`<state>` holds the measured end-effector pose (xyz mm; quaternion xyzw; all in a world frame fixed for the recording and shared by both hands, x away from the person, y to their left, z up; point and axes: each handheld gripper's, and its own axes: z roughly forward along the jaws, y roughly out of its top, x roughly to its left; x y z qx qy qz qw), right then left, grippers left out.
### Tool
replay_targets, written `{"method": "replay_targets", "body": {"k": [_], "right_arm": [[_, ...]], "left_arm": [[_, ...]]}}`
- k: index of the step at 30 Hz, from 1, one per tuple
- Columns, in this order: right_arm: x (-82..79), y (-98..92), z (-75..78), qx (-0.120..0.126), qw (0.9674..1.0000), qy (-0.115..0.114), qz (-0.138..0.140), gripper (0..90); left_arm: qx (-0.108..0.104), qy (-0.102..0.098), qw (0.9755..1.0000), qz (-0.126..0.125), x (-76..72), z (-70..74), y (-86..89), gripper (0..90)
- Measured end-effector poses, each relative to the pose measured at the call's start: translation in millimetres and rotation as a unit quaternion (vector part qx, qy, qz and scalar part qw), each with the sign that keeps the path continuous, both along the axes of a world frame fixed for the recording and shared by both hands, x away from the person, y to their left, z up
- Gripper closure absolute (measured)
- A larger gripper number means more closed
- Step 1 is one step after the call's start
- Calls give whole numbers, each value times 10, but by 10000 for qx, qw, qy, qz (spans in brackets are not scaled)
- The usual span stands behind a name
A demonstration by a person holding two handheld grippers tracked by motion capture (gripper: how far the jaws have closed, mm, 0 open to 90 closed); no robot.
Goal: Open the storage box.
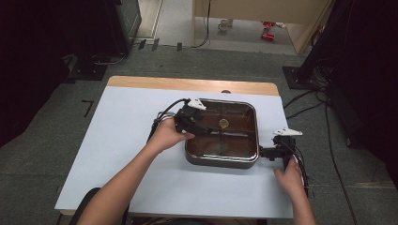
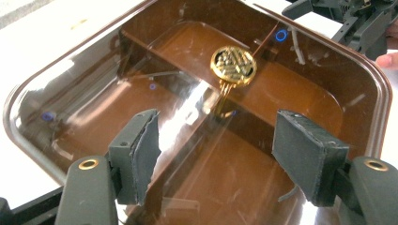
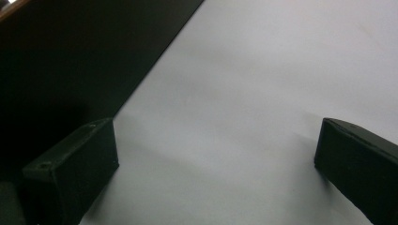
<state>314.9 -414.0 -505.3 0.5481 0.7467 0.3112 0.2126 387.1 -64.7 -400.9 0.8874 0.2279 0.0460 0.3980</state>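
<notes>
The left gripper hangs half open and empty over the brown glass lid on the pan — next, I think, it grabs the lid's gold knob — while the right gripper waits wide open beside it.

Glass lid blocks pan interior

One brown lidded box; one gold emblem; two grippers.

You're working with the pan sitting right of centre on the table, lid on it, knob at the lid's middle. Left gripper is hovering over the lid's left part; right gripper is sitting just beside the pan's right edge.
</notes>
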Motion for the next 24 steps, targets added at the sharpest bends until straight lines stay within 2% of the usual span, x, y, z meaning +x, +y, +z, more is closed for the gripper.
{"method": "replay_targets", "body": {"k": [6, 12, 21, 24], "right_arm": [[0, 0, 1, 3, 10000, 6, -1, 0], [0, 1, 1, 4, 10000, 5, -3, 0], [0, 0, 0, 1, 10000, 6, 0, 0], [0, 1, 0, 2, 10000, 4, -1, 0]], "left_arm": [[50, -88, 9999, -106, 40, -59, -191, 332], [-80, -56, 9999, -143, 76, -152, -349, 349], [-38, -212, 9996, -175, 80, -268, -468, 365], [-63, -186, 9996, -191, 92, -291, -476, 384]]}}
